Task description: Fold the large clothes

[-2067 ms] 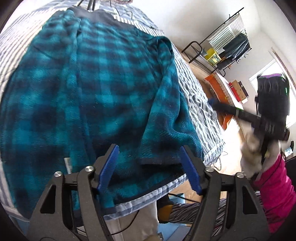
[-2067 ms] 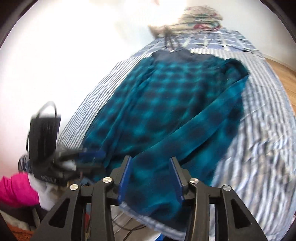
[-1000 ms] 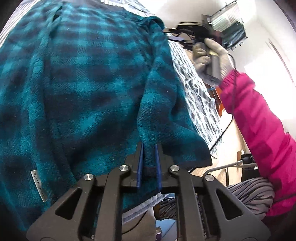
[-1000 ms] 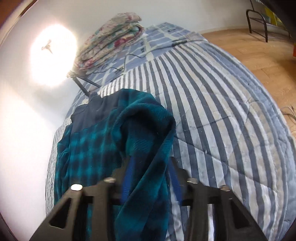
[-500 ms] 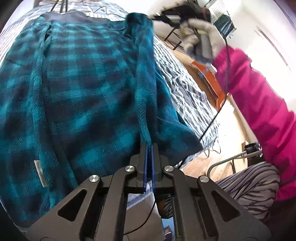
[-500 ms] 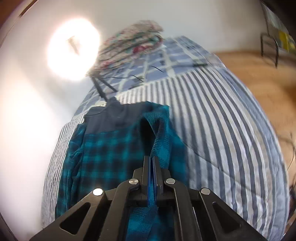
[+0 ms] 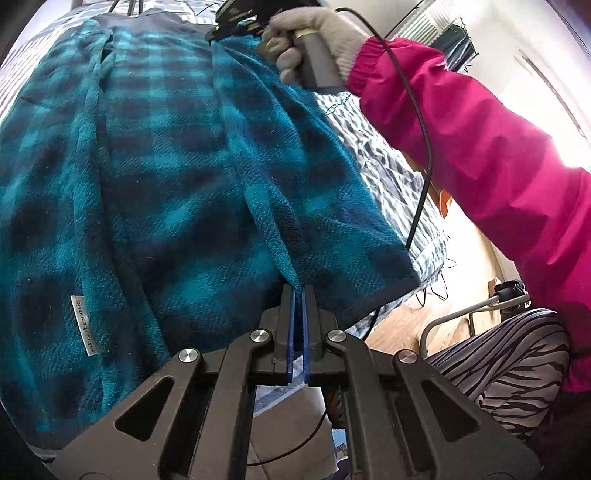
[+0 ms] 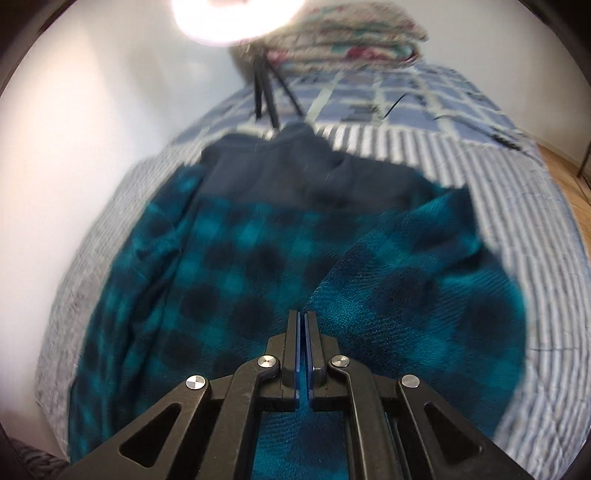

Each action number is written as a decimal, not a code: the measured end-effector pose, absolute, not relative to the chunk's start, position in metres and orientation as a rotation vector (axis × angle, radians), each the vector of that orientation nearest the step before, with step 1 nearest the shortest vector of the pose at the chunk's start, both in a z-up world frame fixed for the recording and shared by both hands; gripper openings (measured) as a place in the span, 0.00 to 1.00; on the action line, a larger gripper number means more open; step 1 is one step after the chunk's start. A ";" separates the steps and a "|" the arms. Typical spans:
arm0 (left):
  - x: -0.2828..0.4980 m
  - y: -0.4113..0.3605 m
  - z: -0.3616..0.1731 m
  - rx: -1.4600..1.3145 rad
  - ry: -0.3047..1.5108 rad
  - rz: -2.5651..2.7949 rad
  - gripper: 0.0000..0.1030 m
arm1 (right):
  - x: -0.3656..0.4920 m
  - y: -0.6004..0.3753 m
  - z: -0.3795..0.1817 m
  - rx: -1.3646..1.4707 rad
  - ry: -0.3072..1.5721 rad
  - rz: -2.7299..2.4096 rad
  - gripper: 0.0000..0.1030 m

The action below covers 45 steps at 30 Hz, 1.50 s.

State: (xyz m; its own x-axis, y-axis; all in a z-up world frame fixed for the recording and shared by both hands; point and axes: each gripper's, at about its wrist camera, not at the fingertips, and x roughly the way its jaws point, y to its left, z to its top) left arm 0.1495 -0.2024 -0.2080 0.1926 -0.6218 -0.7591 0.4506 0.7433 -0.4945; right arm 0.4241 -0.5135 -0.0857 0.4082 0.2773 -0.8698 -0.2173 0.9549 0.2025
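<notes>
A teal and dark plaid fleece garment (image 7: 177, 177) lies spread over a bed (image 7: 391, 173) covered in a blue-and-white striped quilt, filling most of the left wrist view from 12 o'clock down to 7 o'clock. The left gripper (image 7: 297, 299) sits at 6 o'clock in that view, its blue-padded fingers (image 7: 290, 332) clenched on a thin fold of the fleece at the garment's near hem, with the pinched edge running away toward 12 o'clock as a raised ridge. A small grey label (image 7: 85, 322) is sewn on the fabric at 8 o'clock. At 12 o'clock in the same view, a hand in a grey glove (image 7: 314, 33) with a magenta sleeve (image 7: 480, 147) holds the right gripper (image 7: 236, 26) at the far end of that same ridge, near the garment's dark navy upper part (image 7: 162, 27); a black cable (image 7: 421, 110) hangs from its handle toward 4 o'clock. In the right wrist view the right gripper's fingers (image 8: 295, 339) are pressed nearly together at 6 o'clock with teal fleece caught between them, and the fabric to the right of them is lifted into a fold (image 8: 413, 288). Beyond it, at 12 o'clock, black tripod legs (image 8: 266, 88) stand on the bed in front of a stack of folded floral blankets (image 8: 343, 37). Wooden floor (image 7: 461, 291) shows at 4 o'clock in the left wrist view, beside striped trousers (image 7: 509, 362).
</notes>
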 end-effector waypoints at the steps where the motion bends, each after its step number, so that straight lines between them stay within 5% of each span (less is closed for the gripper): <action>1: 0.151 -0.202 -0.209 -0.176 1.157 -0.756 0.00 | 0.425 -0.509 -0.096 0.047 1.125 0.310 0.00; 6: 0.148 -0.200 -0.210 -0.178 1.152 -0.764 0.00 | 0.422 -0.515 -0.111 0.095 1.142 0.311 0.05; 9: 0.146 -0.196 -0.206 -0.182 1.154 -0.759 0.02 | 0.411 -0.527 -0.089 0.133 1.124 0.310 0.33; 11: 0.145 -0.191 -0.204 -0.189 1.155 -0.752 0.28 | 0.396 -0.537 -0.064 0.143 1.087 0.319 0.33; 13: 0.144 -0.184 -0.201 -0.212 1.137 -0.743 0.39 | 0.372 -0.551 -0.035 0.181 1.051 0.328 0.33; 21: 0.152 -0.165 -0.195 -0.354 1.153 -0.737 0.39 | 0.242 -0.596 0.016 0.319 1.025 0.340 0.35; 33: 0.166 -0.175 -0.227 -0.439 1.256 -0.710 0.39 | 0.102 -0.605 -0.079 0.542 1.266 0.397 0.36; 36: 0.169 -0.181 -0.231 -0.414 1.263 -0.709 0.08 | 0.103 -0.612 -0.095 0.654 1.235 0.405 0.42; 45: 0.171 -0.181 -0.238 -0.341 1.247 -0.617 0.03 | 0.105 -0.599 -0.089 0.746 1.138 0.545 0.42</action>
State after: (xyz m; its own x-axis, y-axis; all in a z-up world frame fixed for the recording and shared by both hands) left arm 0.1711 -0.1809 -0.2377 0.1866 -0.6049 -0.7741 0.2480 0.7914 -0.5587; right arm 0.1054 -0.5992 -0.0886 0.3363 0.7234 -0.6029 -0.0162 0.6446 0.7644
